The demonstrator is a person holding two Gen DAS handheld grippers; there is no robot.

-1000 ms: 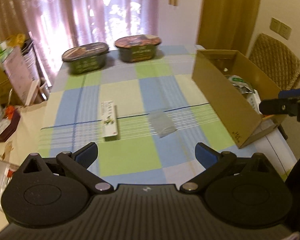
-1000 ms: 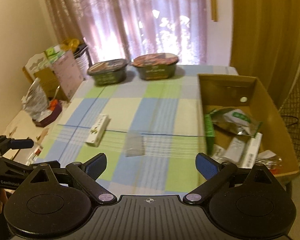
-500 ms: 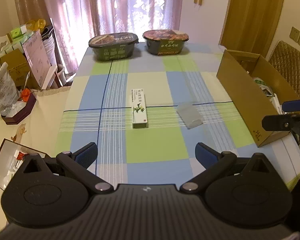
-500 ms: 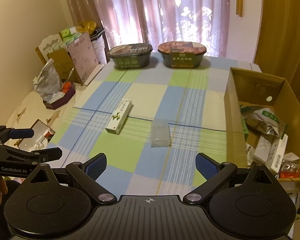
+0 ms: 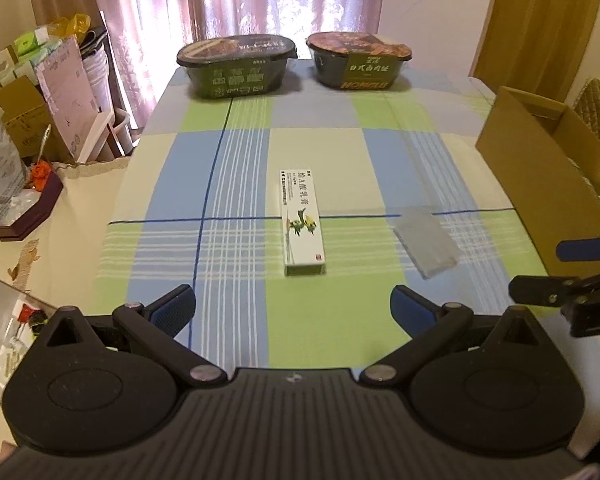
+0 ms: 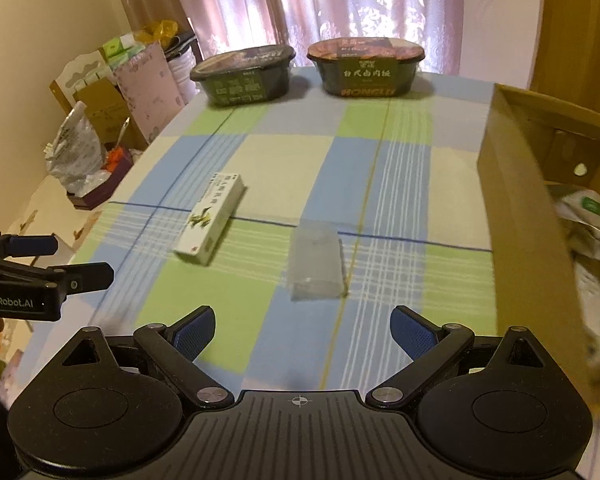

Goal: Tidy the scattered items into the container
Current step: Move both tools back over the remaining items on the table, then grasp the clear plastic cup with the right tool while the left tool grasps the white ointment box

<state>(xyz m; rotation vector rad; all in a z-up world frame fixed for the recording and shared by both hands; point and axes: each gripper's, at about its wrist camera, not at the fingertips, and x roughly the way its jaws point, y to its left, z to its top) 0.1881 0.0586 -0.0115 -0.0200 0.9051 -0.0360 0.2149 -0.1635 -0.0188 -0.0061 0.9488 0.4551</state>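
Note:
A long white and green carton (image 5: pixel 302 222) (image 6: pixel 211 218) lies mid-table on the checked cloth. Right of it lies a flat clear plastic packet (image 5: pixel 426 241) (image 6: pixel 317 265). Two dark instant-noodle bowls (image 5: pixel 237 65) (image 5: pixel 359 59) stand at the far edge. A cardboard box (image 5: pixel 540 184) (image 6: pixel 528 216) at the right holds several packets. My left gripper (image 5: pixel 292 311) is open with nothing in it, short of the carton. Also open with nothing held, my right gripper (image 6: pixel 302 327) hovers just before the clear packet.
Left of the table a low shelf carries bags, boxes and a pink card (image 5: pixel 66 92). A woven chair (image 5: pixel 598 114) stands behind the box. Pink curtains cover the window beyond the bowls. The tablecloth (image 5: pixel 236 184) has bare patches around the carton.
Both grippers have moved forward and lower toward the table, so the carton and clear packet look closer. The left view has swung left to centre on the carton. Jaws stay open.

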